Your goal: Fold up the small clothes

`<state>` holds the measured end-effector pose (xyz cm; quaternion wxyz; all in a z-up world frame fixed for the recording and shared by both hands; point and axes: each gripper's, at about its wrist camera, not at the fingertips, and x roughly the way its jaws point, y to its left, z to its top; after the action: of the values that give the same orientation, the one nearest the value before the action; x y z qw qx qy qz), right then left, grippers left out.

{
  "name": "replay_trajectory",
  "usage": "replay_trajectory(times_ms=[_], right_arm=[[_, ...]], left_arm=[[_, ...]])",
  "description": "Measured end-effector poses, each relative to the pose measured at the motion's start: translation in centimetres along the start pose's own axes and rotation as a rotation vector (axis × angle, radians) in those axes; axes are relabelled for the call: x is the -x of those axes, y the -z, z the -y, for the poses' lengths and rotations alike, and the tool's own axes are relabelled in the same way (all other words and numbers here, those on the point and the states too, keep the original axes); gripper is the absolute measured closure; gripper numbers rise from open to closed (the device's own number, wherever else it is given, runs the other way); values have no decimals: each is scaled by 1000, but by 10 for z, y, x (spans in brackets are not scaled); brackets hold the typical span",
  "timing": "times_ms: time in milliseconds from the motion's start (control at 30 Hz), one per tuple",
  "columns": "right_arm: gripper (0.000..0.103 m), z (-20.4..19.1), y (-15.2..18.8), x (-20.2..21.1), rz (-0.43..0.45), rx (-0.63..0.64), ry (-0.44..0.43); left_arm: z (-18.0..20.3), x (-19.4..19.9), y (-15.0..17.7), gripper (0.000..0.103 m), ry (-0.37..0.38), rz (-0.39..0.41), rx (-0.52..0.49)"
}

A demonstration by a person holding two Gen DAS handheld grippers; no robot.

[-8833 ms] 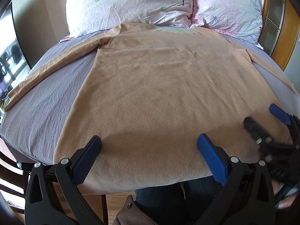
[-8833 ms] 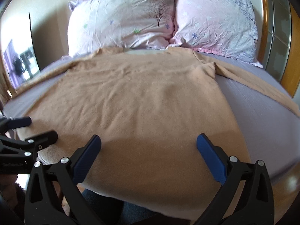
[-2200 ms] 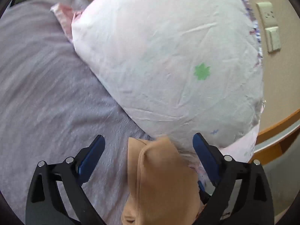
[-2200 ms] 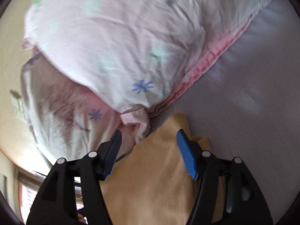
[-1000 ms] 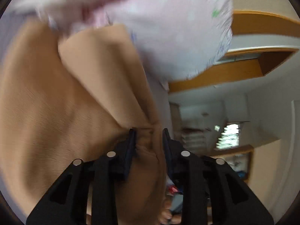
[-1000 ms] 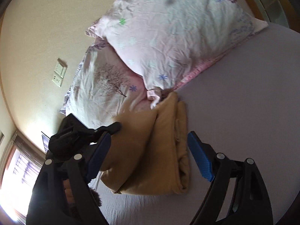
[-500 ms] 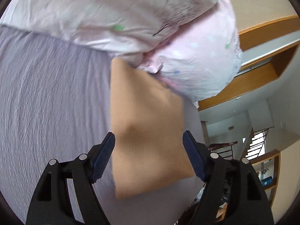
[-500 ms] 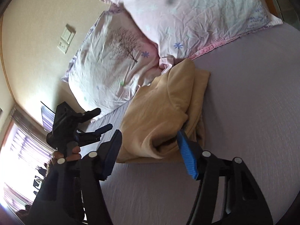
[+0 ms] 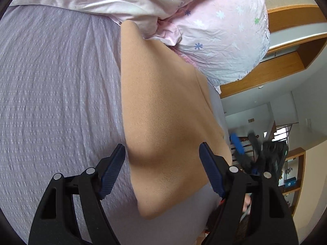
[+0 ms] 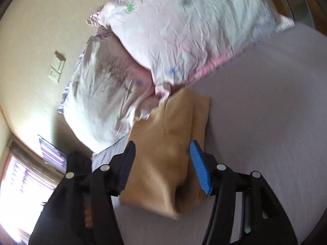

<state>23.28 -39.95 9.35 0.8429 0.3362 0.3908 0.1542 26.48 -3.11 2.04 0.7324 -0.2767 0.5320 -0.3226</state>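
One folded tan garment (image 9: 163, 110) lay on the bedsheet (image 9: 51, 81), far end tucked under pillows (image 9: 214, 30). Left gripper (image 9: 161, 171) and right gripper (image 10: 163, 165) gaped, holding nothing; right view blurred.

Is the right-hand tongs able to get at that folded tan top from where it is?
Probably yes. The right tongs hang open just above the folded tan top, which lies flat on the lilac sheet, with nothing between them.

A home bedroom: a bed (image 9: 51, 81) with a lilac sheet carries two pink flowered pillows (image 10: 184, 30) against a cream wall. A wall switch (image 10: 57, 67) and wooden trim (image 9: 286, 20) show too.
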Motion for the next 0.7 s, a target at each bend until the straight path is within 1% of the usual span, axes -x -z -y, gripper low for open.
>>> replay_trajectory(times_ms=[33,67,100,167,200,233,267,333,367,400,433,467,500,533,567,600,633,667,700], right_arm=[[55,1,-11,-14,-23,-2,29],[65,5,-22,-31,-56,-18,50],[68,6,-29,-47,-85,-29,69],[69,13,-41,-81,-157,-47,116],[77,16,-42,-93,-181,-47,127],[97,18,-44,-103,-186,-36,126],[98,18,-48,-100,-142,-15,131],[98,17,-54,-86,-31,6,176],[98,22,-56,-81,-6,-17,214],[97,31,-55,-81,-36,-50,211],[87,38,-52,-82,-79,-80,183],[68,44,-47,-79,-127,-124,150],[53,47,-41,-75,-148,-150,115],[26,49,-33,-67,-162,-165,70],[19,50,-24,-60,-176,-167,37],[19,51,-17,-56,-190,-172,16],[19,54,-9,-53,-218,-192,-21],[19,57,-1,-52,-245,-220,-55],[22,57,5,-52,-256,-224,-69]], left_arm=[[2,-2,1,28,0,-4,-6],[2,-5,2,28,-2,-8,-9],[2,-8,2,28,-4,-13,-11],[1,-12,3,28,-3,-20,-9],[1,-12,3,28,-2,-14,-12],[1,-11,3,28,-3,-16,-15],[2,-11,2,28,-4,-16,-15],[3,-10,1,28,-4,-13,-16],[4,-12,-2,28,-1,-11,-15],[4,-14,-4,27,11,-10,-11],[5,-15,-5,27,8,-13,-7],[6,-16,-7,27,11,-12,-9],[7,-18,-8,27,17,-12,-10],[8,-20,-9,27,21,-10,-11],[10,-22,-10,27,26,-9,-13],[10,-24,-10,27,34,-12,-14],[12,-25,-10,29,42,-14,-13],[10,-26,-10,32,46,-15,-11],[9,-29,-9,43,45,-19,-2]])
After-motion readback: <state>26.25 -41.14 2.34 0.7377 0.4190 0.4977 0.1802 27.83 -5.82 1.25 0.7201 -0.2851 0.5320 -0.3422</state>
